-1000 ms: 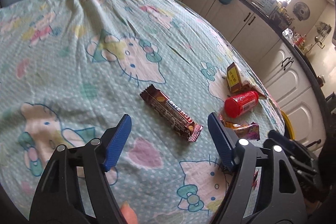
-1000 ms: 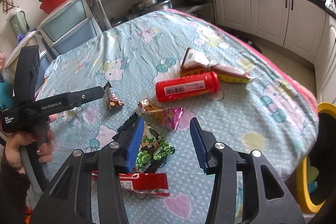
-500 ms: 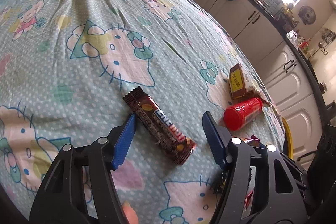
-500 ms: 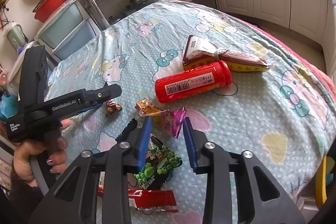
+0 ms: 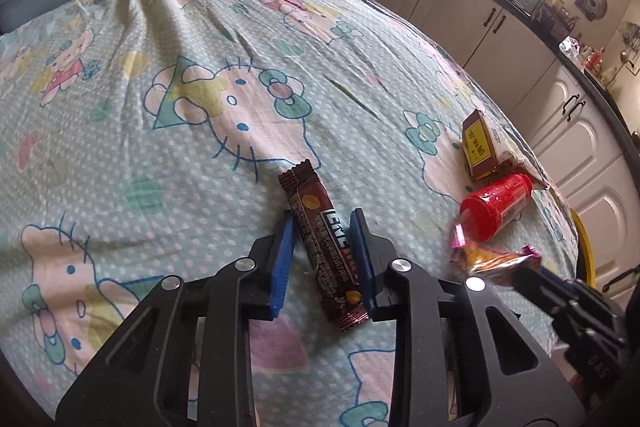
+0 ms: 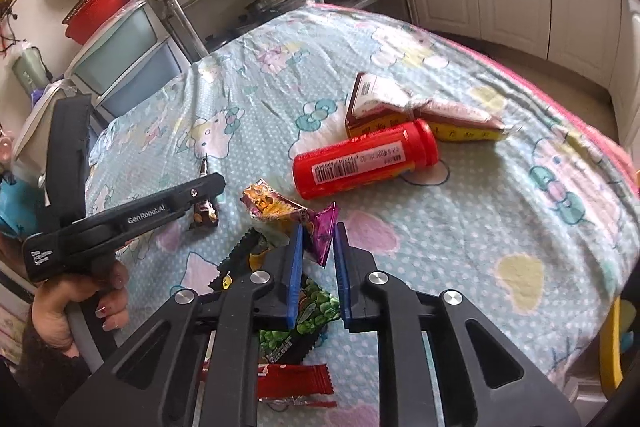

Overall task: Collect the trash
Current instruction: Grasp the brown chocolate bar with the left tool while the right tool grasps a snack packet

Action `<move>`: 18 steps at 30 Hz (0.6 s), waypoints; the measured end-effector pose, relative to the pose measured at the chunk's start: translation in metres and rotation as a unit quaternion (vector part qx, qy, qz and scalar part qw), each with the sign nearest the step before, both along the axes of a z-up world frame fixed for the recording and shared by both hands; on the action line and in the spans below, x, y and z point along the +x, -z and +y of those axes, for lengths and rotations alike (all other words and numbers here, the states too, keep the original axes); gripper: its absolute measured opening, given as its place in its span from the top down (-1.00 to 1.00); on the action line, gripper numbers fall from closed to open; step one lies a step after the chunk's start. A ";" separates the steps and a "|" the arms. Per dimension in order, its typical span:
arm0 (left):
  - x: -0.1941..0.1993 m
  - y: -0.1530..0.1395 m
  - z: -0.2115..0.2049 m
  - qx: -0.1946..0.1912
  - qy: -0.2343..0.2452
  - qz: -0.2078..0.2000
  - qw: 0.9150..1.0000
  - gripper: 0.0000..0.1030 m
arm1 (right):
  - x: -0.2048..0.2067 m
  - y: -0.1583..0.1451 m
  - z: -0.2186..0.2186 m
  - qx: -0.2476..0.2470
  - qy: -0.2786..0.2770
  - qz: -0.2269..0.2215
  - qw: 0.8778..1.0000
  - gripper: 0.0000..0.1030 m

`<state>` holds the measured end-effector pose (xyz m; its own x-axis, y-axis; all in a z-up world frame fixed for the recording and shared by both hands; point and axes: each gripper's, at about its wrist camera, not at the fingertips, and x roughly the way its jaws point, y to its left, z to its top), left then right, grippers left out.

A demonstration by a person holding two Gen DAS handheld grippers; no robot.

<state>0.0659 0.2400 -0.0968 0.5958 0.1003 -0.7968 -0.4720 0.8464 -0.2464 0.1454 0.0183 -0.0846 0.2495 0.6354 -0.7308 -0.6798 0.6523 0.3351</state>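
Observation:
My left gripper (image 5: pixel 323 223) has closed around a brown chocolate bar wrapper (image 5: pixel 322 245) lying on the Hello Kitty tablecloth (image 5: pixel 180 107); both blue pads touch its sides. My right gripper (image 6: pixel 316 233) has narrowed around the purple end of an orange-and-purple snack wrapper (image 6: pixel 288 213). A red tube bottle (image 6: pixel 364 159) lies on its side behind it, and shows in the left wrist view (image 5: pixel 496 205). A brown and yellow box (image 6: pixel 384 107) lies beyond the bottle. A green wrapper (image 6: pixel 304 323) and a red wrapper (image 6: pixel 296 381) lie under my right gripper.
The left gripper body (image 6: pixel 120 223) and the hand holding it show at the left of the right wrist view. A yellow-rimmed bin (image 6: pixel 610 351) stands past the table's right edge. White kitchen cabinets (image 5: pixel 500 27) line the far wall. Plastic drawers (image 6: pixel 128 67) stand behind the table.
My left gripper moved forward over the chocolate bar and closed onto it. My right gripper moved forward and narrowed its jaws around the purple end of the snack wrapper.

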 end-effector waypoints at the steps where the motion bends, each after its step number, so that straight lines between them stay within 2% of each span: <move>1: -0.001 0.000 0.001 -0.001 0.000 0.000 1.000 0.68 | -0.001 -0.002 -0.002 0.000 0.001 -0.005 1.000 0.71; 2: -0.002 0.000 0.003 -0.004 -0.002 -0.001 1.000 0.74 | -0.001 -0.004 -0.003 0.001 0.002 -0.009 1.000 0.71; 7: -0.007 -0.002 0.006 -0.015 -0.001 -0.005 1.000 0.84 | -0.005 -0.016 -0.011 0.007 0.007 -0.026 1.000 0.72; 18: -0.010 -0.042 -0.029 0.017 0.041 -0.045 0.998 0.87 | -0.006 -0.038 -0.043 0.016 0.036 -0.059 0.997 0.72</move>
